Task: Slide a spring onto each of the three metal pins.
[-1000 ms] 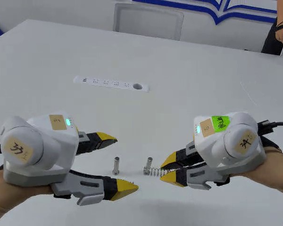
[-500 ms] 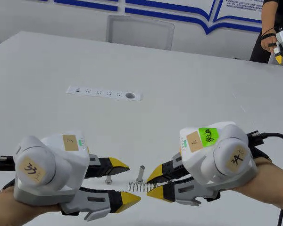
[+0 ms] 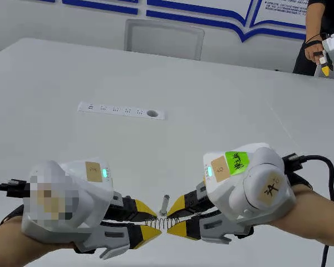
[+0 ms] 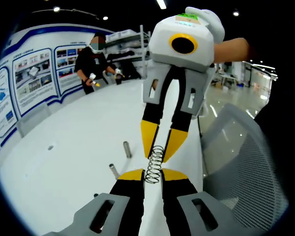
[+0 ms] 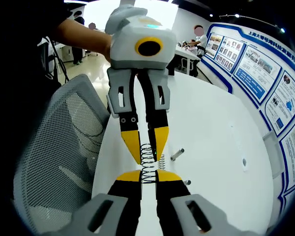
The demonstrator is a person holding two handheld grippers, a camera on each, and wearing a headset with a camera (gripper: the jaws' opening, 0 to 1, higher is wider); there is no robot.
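A: Why do left tongs (image 3: pixel 149 221) and right tongs (image 3: pixel 175 218) both pinch the spring (image 3: pixel 158 223)?
B: Likely steadying it, an end each, for the pin (image 3: pixel 165 203) at its twelve o'clock.

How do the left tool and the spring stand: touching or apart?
Touching. The left gripper view shows the spring with its near end pinched between the jaws of the left tool, no gap visible.

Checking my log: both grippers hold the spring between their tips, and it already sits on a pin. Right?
Wrong on the pin. The left gripper view shows the spring spanning from the left gripper to the right gripper, clear of both bare pins beside it.
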